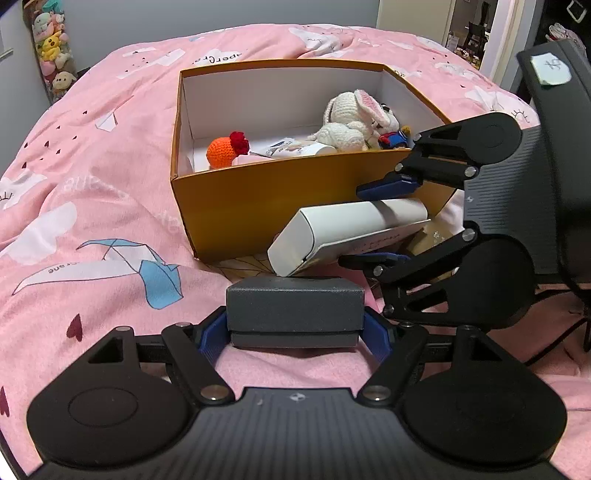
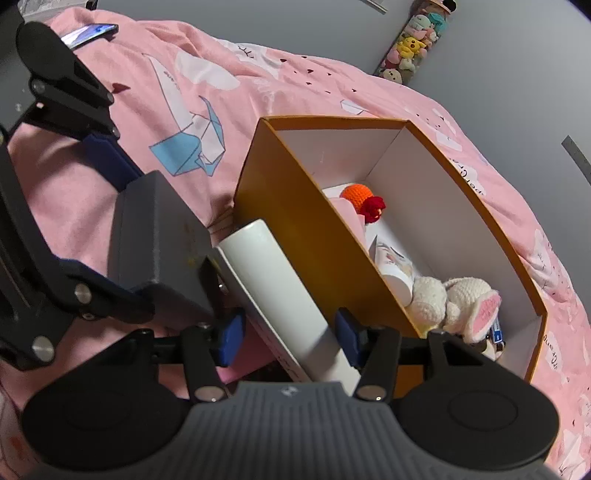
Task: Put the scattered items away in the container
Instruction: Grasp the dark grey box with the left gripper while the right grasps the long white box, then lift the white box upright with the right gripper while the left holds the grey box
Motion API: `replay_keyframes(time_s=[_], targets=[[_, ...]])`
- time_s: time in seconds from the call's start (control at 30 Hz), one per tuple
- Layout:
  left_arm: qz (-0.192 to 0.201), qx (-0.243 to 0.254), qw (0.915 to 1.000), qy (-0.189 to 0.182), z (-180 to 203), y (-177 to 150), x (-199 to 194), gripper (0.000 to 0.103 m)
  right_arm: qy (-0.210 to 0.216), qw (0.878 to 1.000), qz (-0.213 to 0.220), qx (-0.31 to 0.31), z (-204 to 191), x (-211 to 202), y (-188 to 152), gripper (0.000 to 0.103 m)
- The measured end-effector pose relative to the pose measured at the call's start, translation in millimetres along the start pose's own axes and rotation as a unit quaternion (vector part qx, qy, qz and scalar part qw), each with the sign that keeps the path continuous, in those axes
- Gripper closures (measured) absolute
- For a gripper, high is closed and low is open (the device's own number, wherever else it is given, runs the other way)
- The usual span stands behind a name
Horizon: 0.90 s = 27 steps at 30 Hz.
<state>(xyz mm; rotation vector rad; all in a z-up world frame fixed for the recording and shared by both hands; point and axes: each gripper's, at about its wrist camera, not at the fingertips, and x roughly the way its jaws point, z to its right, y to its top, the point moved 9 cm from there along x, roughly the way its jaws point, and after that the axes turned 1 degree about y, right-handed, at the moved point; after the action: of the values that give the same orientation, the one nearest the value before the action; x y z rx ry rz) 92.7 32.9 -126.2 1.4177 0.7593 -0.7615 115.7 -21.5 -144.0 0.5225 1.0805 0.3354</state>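
Note:
An orange cardboard box (image 1: 277,192) stands open on the pink bed. Inside lie a white crocheted bunny (image 1: 354,118), an orange crochet ball (image 1: 221,149) and a small printed white carton (image 1: 295,147). My left gripper (image 1: 295,332) is shut on a dark grey box (image 1: 295,302) just above the bedding, in front of the orange box. My right gripper (image 2: 288,336) is shut on a long white box (image 2: 280,288), which is tilted beside the orange box's near wall (image 2: 306,236). In the left wrist view the white box (image 1: 347,229) touches the grey box's top edge, and the right gripper (image 1: 351,225) reaches in from the right.
The pink printed duvet (image 1: 92,184) covers the whole bed. A clear tube of plush toys (image 1: 51,48) stands against the wall behind the bed. A phone (image 2: 88,33) lies on the bedding at the far side. A patterned flat sheet (image 1: 243,264) lies at the orange box's foot.

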Motion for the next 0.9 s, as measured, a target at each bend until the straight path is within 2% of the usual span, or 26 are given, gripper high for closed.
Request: replay_keyframes(time_s=[0.27,0.47,0.63,0.8,0.9], targets=[[-0.003,-0.007,1.0000,-0.002,-1.5,-1.5,1.1,0.015,0.009,1.000,-0.004,-0.008,-6.6,15.8,-1.6,0.045],[-0.001,-0.009,1.0000,-0.004,-2.0,-1.9,1.3,0.015,0.011,1.000,0.014,-0.012,-13.8,3.4,-3.0,0.057],[0.001,-0.010,0.9999,-0.005,-2.6,-1.8,1.0,0.015,-0.003,0.999,0.034,-0.016,-19.6,-11.4,-1.5,0.061],[0.006,-0.019,0.9997,-0.010,-4.3,-1.3,-1.3,0.016,-0.018,0.998,0.051,-0.009,-18.8,-31.1,2.2,0.070],[0.007,-0.021,0.9997,-0.012,-4.3,-0.7,-2.0,0.016,0.004,0.999,0.048,0.024,-13.7,-42.1,0.7,0.071]])
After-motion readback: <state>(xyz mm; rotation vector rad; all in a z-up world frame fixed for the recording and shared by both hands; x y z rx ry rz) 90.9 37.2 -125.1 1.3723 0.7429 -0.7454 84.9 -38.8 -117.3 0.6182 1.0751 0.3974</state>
